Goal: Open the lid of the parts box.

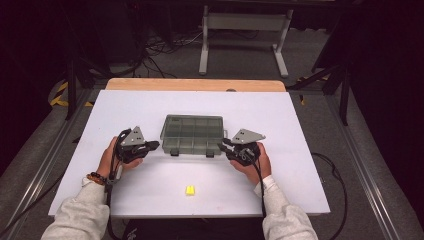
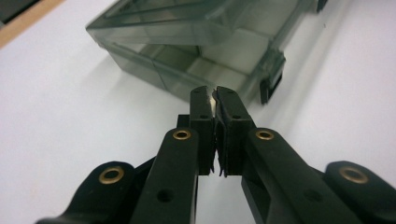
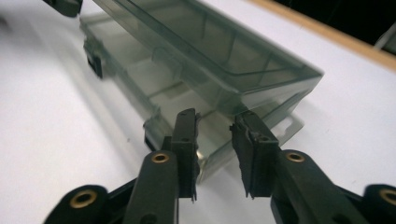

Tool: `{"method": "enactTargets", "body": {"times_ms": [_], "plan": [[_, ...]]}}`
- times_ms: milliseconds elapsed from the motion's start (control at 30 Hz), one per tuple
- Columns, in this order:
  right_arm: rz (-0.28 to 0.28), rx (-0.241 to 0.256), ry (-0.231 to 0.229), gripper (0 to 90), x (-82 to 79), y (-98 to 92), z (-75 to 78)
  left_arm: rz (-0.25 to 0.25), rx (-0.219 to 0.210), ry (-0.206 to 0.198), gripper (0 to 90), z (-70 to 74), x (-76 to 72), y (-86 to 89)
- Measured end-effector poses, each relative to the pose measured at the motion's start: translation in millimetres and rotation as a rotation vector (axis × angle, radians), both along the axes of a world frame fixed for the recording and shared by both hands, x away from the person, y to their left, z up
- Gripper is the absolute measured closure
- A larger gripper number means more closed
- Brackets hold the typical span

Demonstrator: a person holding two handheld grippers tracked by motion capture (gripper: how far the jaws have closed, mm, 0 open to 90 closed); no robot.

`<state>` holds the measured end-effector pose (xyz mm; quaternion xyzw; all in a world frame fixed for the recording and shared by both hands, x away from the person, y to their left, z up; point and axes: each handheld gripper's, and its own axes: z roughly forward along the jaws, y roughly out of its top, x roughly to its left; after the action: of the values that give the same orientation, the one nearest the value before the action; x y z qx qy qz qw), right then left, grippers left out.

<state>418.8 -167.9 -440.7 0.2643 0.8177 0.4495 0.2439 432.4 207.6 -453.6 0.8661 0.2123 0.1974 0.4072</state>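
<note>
Our left gripper (image 2: 215, 100) has its jaws pressed together on nothing, just short of the clear compartment box (image 1: 192, 135). Our right gripper (image 3: 217, 122) stands parted at the box's other end, lid slightly raised. The box sits mid-table (image 1: 280, 180), a yellow piece (image 1: 190, 190) nearer us.
</note>
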Motion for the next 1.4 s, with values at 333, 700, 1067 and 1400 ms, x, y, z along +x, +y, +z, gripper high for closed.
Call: {"method": "enactTargets", "body": {"times_ms": [333,700,1067,1400], "plan": [[-0.052,-0.023,-0.102,90.0,-0.4,3.5,4.2,0.051,-0.062,-0.074,89.9,8.3,13.9,-9.1],[-0.15,-0.034,-0.152,77.1,8.3,4.8,4.0,0.108,-0.078,-0.092,81.6,10.5,20.5,-9.8],[-0.128,-0.088,-0.229,72.5,11.1,7.7,13.4,0.139,-0.044,-0.165,69.3,23.0,23.8,-19.1],[-0.102,-0.117,-0.26,76.3,12.5,9.9,22.3,0.131,-0.028,-0.221,75.2,31.1,17.0,-19.9]]}}
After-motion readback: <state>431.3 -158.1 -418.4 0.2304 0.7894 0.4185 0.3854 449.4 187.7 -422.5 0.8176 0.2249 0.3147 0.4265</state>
